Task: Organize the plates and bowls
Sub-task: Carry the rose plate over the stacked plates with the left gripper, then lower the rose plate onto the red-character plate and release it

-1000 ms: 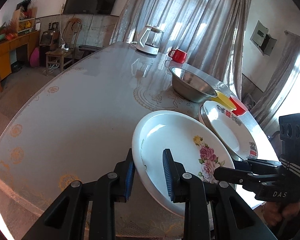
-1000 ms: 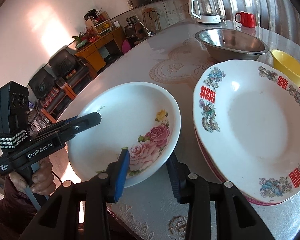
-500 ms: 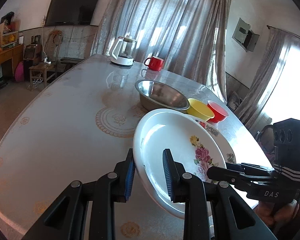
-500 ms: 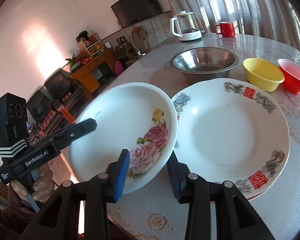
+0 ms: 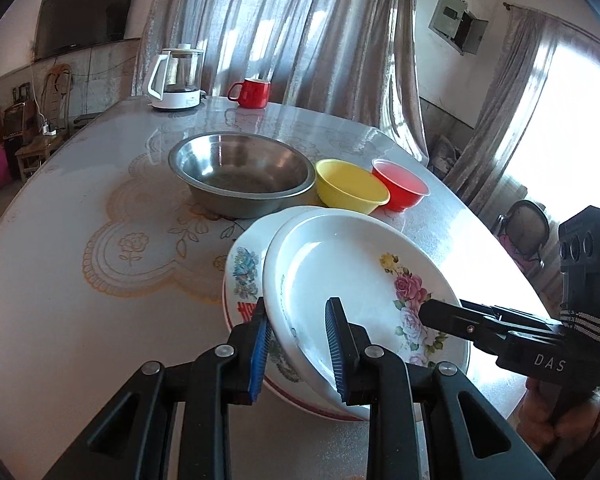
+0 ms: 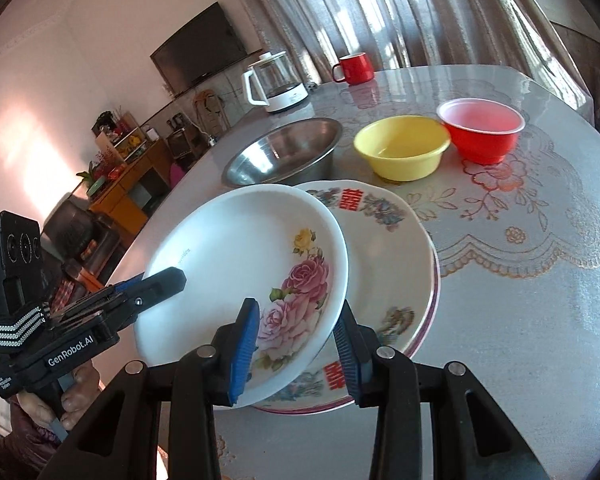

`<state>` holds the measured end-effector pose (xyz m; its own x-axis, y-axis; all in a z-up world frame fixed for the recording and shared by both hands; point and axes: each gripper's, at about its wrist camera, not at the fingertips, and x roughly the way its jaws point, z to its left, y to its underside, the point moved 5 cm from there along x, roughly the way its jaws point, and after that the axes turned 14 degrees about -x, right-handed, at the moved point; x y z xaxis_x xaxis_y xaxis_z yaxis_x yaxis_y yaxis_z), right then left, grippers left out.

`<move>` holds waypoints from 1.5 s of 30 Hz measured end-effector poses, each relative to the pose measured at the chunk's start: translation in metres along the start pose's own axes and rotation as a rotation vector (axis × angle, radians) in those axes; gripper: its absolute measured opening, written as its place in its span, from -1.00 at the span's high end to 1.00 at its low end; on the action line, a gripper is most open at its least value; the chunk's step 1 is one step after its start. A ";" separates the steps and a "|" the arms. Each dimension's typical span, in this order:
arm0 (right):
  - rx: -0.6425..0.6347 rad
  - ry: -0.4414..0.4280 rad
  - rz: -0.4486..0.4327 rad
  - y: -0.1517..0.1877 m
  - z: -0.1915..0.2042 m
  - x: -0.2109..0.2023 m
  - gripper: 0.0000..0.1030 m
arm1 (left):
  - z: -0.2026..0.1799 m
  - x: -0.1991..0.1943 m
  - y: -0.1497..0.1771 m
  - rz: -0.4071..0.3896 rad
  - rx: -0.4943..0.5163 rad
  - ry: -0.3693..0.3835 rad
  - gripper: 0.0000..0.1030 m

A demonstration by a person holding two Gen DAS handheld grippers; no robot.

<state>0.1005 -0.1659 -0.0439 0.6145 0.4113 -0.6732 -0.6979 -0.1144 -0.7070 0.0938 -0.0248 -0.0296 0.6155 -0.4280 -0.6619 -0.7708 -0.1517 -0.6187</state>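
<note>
Carried over the patterned plate [image 6: 396, 248], rose plate [image 6: 244, 264] — both grippers [image 5: 298, 344] [image 6: 296, 344] clamping it — bowls [image 6: 402, 146] beyond.

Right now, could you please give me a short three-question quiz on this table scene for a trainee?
1. True or false: the rose plate is gripped by both the left gripper and the right gripper.
2. Which bowl stands between the steel bowl and the red bowl?
3. What lies under the rose plate: A) the patterned plate, B) a tray, C) bare table only?

Key: 1 true; 2 the yellow bowl; 3 A.
</note>
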 end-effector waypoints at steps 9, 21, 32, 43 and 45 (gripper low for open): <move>0.049 0.024 0.025 0.004 -0.019 0.013 0.27 | 0.004 0.023 0.002 0.062 -0.023 -0.032 0.46; 0.032 0.051 0.028 0.002 -0.018 0.014 0.27 | 0.002 0.026 0.002 0.072 -0.014 -0.036 0.35; 0.017 0.062 0.032 0.002 -0.016 0.014 0.27 | 0.000 0.026 0.003 0.064 0.001 -0.063 0.33; 0.000 0.072 0.040 0.002 -0.014 0.016 0.27 | 0.000 0.021 0.004 0.056 0.002 -0.065 0.33; 0.001 0.072 0.040 0.002 -0.013 0.016 0.27 | -0.001 0.021 0.004 0.054 0.007 -0.066 0.33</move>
<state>0.1137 -0.1714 -0.0592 0.6113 0.3400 -0.7147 -0.7227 -0.1284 -0.6792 0.1036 -0.0354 -0.0450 0.5824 -0.3755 -0.7210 -0.8024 -0.1238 -0.5838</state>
